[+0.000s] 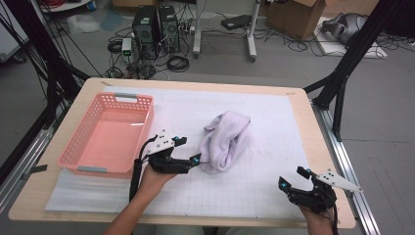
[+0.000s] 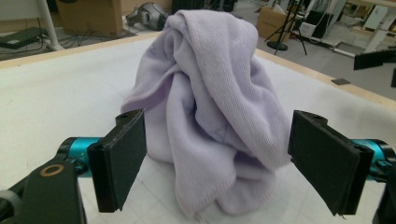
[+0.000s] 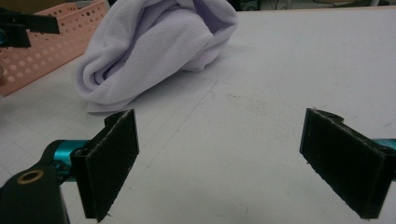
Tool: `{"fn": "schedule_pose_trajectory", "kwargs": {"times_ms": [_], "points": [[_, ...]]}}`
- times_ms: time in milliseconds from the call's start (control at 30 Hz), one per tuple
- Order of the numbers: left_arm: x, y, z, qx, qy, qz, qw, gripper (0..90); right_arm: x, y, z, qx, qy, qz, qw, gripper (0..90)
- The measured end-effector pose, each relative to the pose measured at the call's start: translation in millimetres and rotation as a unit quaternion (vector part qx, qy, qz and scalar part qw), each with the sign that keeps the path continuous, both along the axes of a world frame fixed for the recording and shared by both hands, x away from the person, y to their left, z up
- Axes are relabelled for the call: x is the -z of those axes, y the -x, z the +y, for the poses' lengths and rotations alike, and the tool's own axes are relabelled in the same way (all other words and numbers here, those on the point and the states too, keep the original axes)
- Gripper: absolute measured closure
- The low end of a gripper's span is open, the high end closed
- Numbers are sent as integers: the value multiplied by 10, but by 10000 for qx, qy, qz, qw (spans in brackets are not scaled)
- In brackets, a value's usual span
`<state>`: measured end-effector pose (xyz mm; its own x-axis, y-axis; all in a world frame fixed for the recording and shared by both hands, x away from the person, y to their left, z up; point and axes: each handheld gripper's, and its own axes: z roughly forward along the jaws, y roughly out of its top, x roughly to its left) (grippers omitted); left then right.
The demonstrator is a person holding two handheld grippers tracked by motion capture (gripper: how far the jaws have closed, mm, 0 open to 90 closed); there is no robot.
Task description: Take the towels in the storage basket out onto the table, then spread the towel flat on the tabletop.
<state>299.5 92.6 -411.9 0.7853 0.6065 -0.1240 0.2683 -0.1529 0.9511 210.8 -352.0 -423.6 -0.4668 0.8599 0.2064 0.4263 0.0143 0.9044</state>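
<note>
**High view: lilac towel heaped mid-counter, left tool released beside it**

High view places a crumpled lilac towel (image 1: 225,142) just right of the frame's centre, lying in a loose, folded-over mound on the white gridded mat (image 1: 274,147) that covers the counter (image 1: 303,100). The left tool (image 1: 188,157) sits at the towel's lower-left edge, its jaws spread wide and pointing at the cloth. In the left gripper view the towel (image 2: 210,102) rises between the two black pads (image 2: 123,156), which stand clear of it on both sides, so nothing is gripped. A pink perforated basket (image 1: 105,134) lies in the left half of the frame, close behind that tool. The right tool (image 1: 293,182) rests at the lower right, well apart from the towel, jaws likewise spread over bare mat, as the right gripper view confirms.

Risks, as a judgement: the mound is thick and soft, so closing on it here could pinch just an outer fold, letting the rest unroll and drag when lifted. A trailing end might catch on the basket's rim. Pushing forward before closing could simply shove the towel along the mat.
</note>
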Motion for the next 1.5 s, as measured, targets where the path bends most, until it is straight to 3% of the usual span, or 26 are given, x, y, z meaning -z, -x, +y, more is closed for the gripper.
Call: {"fn": "schedule_pose_trajectory", "kwargs": {"times_ms": [267, 667, 1500], "points": [[107, 67, 104, -35, 76, 26, 10000, 204, 3, -19, 29, -25, 57, 0, 10000, 104], [108, 84, 181, -103, 205, -62, 9997, 214, 4, -42, 32, 24, 68, -1, 10000, 104], [98, 67, 195, -88, 188, -68, 9998, 213, 10, -57, 51, 10, 84, 18, 10000, 104]]}}
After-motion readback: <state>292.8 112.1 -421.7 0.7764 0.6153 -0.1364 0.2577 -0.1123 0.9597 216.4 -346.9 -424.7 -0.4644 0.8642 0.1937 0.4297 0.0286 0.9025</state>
